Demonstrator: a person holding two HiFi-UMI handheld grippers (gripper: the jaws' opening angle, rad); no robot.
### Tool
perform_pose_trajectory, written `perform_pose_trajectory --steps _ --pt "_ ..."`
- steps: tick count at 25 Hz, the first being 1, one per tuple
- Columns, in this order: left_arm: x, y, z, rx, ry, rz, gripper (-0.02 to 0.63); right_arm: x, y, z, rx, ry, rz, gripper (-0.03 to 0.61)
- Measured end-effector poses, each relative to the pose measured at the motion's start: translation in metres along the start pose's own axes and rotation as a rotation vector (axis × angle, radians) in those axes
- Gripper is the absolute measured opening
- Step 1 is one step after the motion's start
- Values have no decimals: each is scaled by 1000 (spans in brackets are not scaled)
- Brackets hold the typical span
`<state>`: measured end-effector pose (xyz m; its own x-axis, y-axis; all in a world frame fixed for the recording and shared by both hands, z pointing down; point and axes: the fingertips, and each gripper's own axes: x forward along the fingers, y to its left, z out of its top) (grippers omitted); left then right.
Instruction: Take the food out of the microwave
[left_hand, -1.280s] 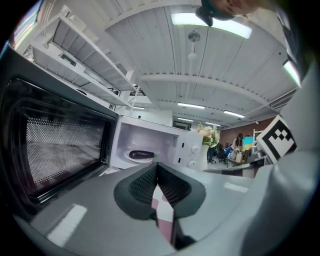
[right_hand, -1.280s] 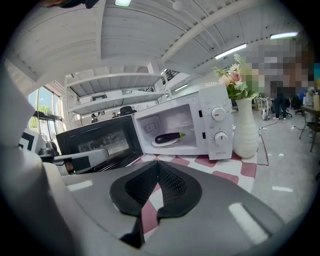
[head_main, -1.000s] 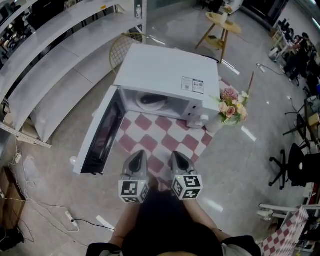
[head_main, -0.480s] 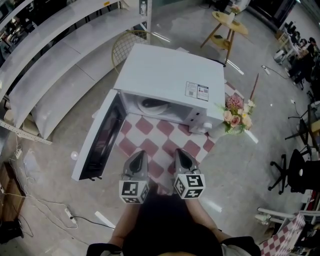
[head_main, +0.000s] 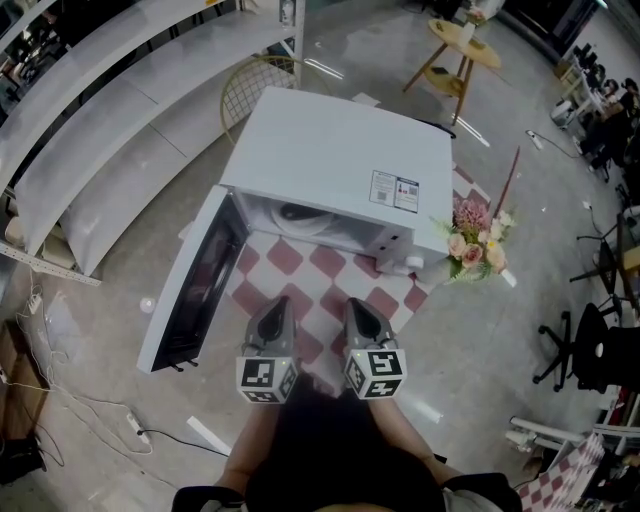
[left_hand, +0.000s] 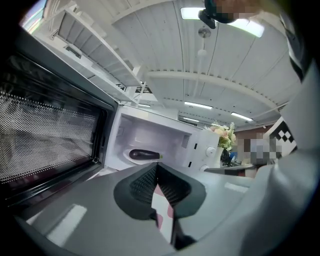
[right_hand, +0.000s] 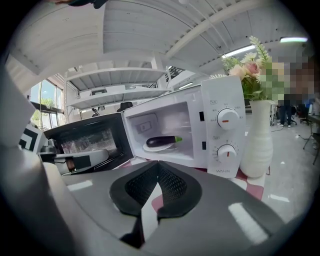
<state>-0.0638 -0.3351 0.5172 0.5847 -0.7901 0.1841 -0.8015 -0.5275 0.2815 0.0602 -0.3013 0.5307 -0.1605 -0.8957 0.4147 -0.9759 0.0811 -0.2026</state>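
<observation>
A white microwave (head_main: 340, 160) stands on a red-and-white checked cloth (head_main: 330, 285), its door (head_main: 195, 285) swung wide open to the left. Inside, a dark purple eggplant (right_hand: 161, 141) lies on a white plate (right_hand: 156, 147); the left gripper view shows the eggplant (left_hand: 144, 154) too. Both grippers hover side by side in front of the opening, apart from it. My left gripper (head_main: 276, 312) is shut with nothing in it. My right gripper (head_main: 357, 312) is also shut and empty.
A white vase of pink flowers (head_main: 470, 240) stands right of the microwave's control panel (right_hand: 226, 130). White shelving (head_main: 110, 110) runs along the left. A round wooden side table (head_main: 455, 45) stands behind, and office chairs (head_main: 585, 340) on the right.
The microwave and the cloth have slid slightly up and left in the head view. Both grippers remain shut, side by side.
</observation>
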Motion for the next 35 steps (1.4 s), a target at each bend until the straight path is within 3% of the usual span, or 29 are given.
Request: perform_pose_trajectory --steps 27,30,35 --pt "66 26 2 -133 9 52 8 54 -17 9 -10 72 59 2" --pt "73 30 2 -182 -3 51 9 58 -19 9 -8 77 61 1" --pt "84 39 -3 -366 -35 56 9 64 -22 8 -9 83 72 0"
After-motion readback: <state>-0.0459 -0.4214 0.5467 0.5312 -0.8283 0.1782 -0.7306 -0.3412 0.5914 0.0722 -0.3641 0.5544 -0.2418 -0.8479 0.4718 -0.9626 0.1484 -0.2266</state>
